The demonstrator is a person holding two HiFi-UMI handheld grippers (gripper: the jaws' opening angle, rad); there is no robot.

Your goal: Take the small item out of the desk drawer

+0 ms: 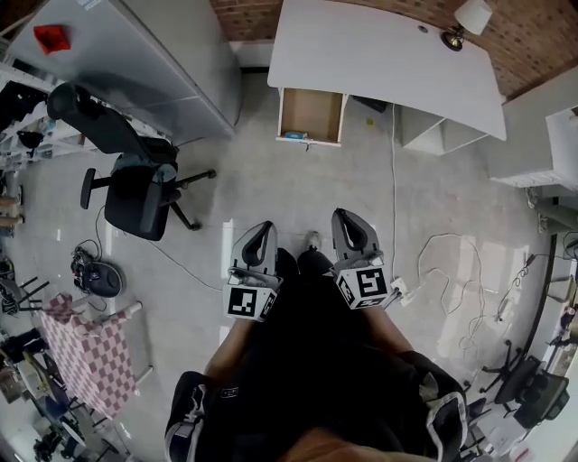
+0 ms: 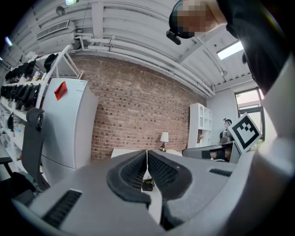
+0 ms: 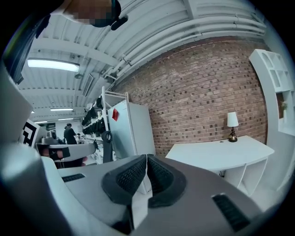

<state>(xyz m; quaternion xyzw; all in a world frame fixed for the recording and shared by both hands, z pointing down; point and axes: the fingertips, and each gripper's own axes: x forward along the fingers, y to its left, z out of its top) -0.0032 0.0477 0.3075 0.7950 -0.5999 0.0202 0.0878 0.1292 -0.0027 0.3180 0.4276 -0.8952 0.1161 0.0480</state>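
Floor of pale grey concrete (image 1: 298, 194) fills most of the head view, with a white-topped desk (image 1: 388, 63) at the far side against a red brick wall. The wooden-lined desk drawer (image 1: 312, 115) stands pulled out, and a small blue item (image 1: 294, 135) lies at its near left corner, well apart from both tools. The left tongs (image 1: 263, 231) and the right tongs (image 1: 344, 219) are held side by side at the person's front, both pointing toward the desk, each with its jaws together. A small white-shaded table lamp (image 1: 465, 23) stands on the desk's right end, a black wheeled office chair (image 1: 135, 180) sits off to the left, and a red-and-white checked cloth (image 1: 90, 352) lies lower left. In the left gripper view, the left tongs (image 2: 147, 154) are closed, their ribbed black pads meeting with nothing gripped; past them are the brick wall (image 2: 138, 115), the desk (image 2: 133, 151), the lamp (image 2: 164, 138) and a tall white cabinet with a red tag (image 2: 69, 124). In the right gripper view, the right tongs (image 3: 146, 159) are likewise closed on nothing, with the desk (image 3: 216, 154) and lamp (image 3: 233, 122) to the right and the white cabinet (image 3: 131, 129) behind.
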